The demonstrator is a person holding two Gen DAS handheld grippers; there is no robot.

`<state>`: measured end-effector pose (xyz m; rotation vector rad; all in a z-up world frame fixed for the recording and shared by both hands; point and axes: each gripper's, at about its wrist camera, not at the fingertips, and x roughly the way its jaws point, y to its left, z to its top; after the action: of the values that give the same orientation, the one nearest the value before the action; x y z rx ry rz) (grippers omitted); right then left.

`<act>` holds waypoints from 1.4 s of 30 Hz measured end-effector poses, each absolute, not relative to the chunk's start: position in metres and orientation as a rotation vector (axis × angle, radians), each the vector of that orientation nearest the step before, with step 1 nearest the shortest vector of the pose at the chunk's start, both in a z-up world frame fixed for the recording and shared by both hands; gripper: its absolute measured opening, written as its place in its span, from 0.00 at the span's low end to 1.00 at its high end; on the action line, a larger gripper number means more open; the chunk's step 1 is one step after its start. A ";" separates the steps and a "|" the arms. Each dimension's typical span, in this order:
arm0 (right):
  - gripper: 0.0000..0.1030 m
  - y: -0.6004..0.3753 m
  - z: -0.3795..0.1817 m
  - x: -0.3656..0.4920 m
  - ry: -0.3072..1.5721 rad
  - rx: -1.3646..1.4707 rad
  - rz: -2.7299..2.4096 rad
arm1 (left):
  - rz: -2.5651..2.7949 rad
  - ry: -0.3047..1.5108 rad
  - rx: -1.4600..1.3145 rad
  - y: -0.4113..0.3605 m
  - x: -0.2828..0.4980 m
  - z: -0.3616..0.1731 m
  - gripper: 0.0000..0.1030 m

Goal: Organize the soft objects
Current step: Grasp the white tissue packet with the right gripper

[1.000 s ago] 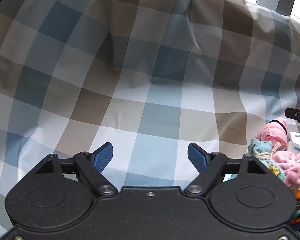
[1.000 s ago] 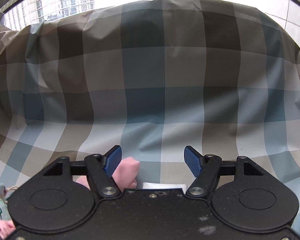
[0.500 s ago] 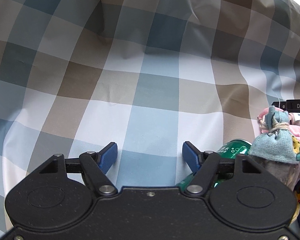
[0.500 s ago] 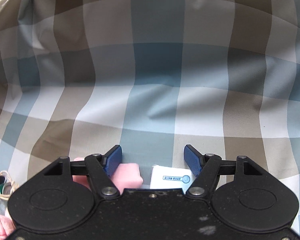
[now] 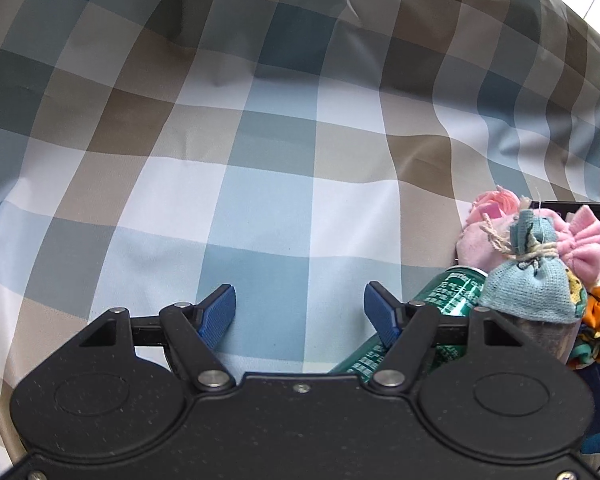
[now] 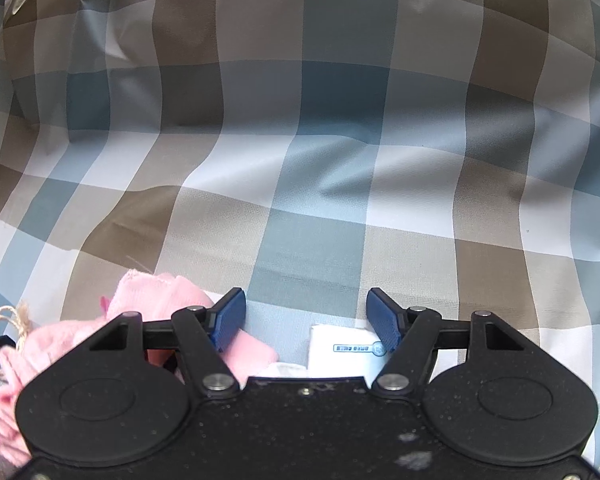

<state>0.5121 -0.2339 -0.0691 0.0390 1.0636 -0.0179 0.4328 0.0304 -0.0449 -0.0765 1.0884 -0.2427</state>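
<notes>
Approach step: left hand-held gripper (image 5: pixel 299 312) and right hand-held gripper (image 6: pixel 306 316) agape, empty; blue pouch (image 5: pixel 534 288) lower right, next grasp likely.

Right gripper (image 6: pixel 306 316) open over checked cloth (image 6: pixel 300 140); pink soft toy (image 6: pixel 156 300) left, white packet (image 6: pixel 344 348) below.

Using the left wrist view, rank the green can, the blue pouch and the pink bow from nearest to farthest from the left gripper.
From the left gripper:
1. Green can, right beside its right finger.
2. Blue pouch, farther right, behind the can.
3. Pink bow, far right, beyond the pouch.
</notes>
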 end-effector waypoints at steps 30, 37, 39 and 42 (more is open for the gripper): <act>0.48 -0.317 -0.054 0.456 0.817 0.537 -0.174 | -0.222 1.007 -0.010 0.024 0.409 -0.028 0.71; 0.78 -0.296 -0.050 0.456 0.923 0.322 -0.232 | -0.223 0.977 0.000 0.022 0.409 -0.021 0.75; 0.79 -0.288 -0.051 0.458 0.957 0.264 -0.203 | -0.220 0.974 -0.003 0.022 0.410 -0.020 0.75; 0.78 -0.275 -0.055 0.466 1.011 0.169 -0.221 | -0.219 0.970 -0.013 0.022 0.410 -0.017 0.75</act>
<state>0.4661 -0.2751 -0.0549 0.1690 1.0112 -0.2209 0.4098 0.0222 -0.0170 -0.0130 0.9695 -0.2190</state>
